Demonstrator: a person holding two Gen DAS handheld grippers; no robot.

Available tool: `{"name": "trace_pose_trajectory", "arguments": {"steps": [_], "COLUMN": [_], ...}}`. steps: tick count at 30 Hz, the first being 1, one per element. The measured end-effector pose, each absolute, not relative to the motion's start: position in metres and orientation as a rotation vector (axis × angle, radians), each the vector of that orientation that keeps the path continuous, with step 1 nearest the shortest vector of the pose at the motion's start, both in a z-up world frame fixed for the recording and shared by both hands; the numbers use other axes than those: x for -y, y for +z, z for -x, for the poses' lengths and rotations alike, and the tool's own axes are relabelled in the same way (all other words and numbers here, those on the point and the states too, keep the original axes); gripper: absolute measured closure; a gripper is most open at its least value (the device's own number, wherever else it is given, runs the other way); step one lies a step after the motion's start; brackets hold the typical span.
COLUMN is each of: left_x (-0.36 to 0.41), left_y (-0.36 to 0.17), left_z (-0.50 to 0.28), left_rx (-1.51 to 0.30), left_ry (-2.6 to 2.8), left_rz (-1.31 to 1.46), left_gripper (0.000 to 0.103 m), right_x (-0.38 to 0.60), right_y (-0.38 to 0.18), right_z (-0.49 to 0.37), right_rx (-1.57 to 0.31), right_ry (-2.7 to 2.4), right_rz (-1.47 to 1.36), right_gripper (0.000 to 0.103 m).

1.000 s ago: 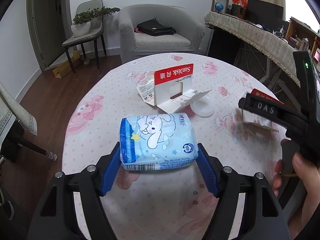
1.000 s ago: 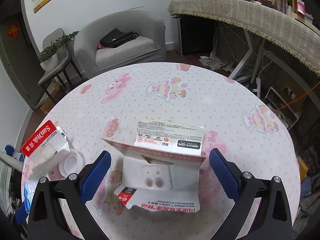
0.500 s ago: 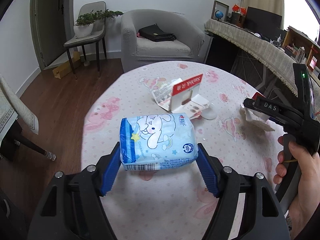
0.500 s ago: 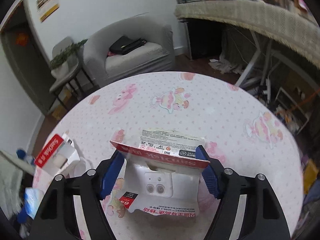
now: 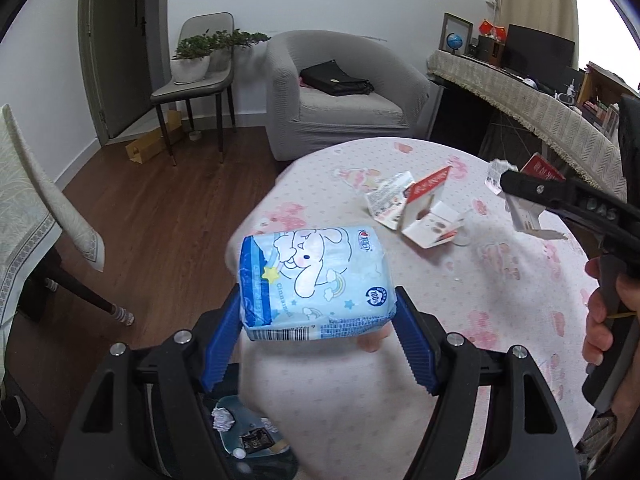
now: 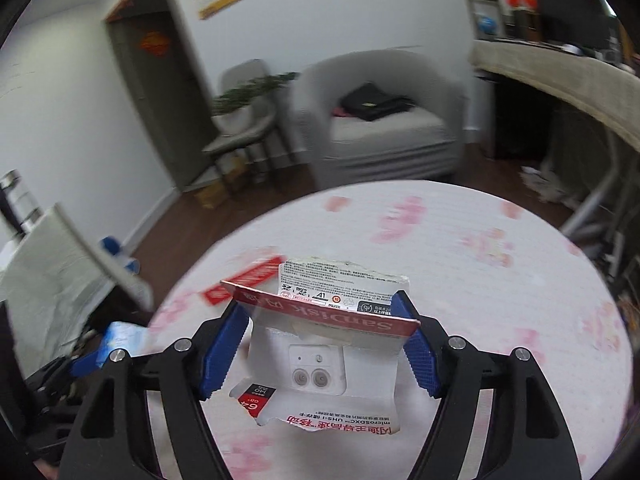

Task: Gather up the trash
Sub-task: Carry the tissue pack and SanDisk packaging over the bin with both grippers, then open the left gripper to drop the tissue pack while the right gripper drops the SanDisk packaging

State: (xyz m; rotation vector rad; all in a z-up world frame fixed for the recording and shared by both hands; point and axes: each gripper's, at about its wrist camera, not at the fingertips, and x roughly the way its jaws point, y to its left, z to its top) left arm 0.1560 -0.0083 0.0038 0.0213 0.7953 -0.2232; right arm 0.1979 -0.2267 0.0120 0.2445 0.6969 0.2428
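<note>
Tissue pack [image 5: 316, 280] between left claw [image 5: 318, 336] pads

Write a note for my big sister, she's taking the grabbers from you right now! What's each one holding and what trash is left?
Left gripper: shut on the blue tissue pack, lifted past the table's edge, above a trash bin on the floor that already holds scraps.
Right gripper: shut on a torn SanDisk card package, held above the round table.
Done: both pieces are picked up.
Left: neither is dropped in yet. One more opened SanDisk package with a clear plastic piece beside it is on the table and needs collecting.
</note>
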Motion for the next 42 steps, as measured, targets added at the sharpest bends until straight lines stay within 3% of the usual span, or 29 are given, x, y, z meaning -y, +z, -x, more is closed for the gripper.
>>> {"name": "trace_pose_trajectory", "arguments": {"steps": [23, 42], "left_x": [-0.090, -0.144], "left_y": [-0.022, -0.096], "left_z": [-0.135, -0.124], "left_rx": [-0.828, -1.023], "left_ry": [-0.102, -0.055], "left_rz": [0.023, 0.002], "left_gripper": [0.029, 0.029], "right_x": [0.100, 0.002], "right_y": [0.025, 0.005], "right_z": [-0.183, -0.180], "right_rx": [-0.705, -0.788], "right_ry": [0.584, 0.735], "right_rz": [-0.045, 0.017], "right_gripper": [0.029, 0.029]}}
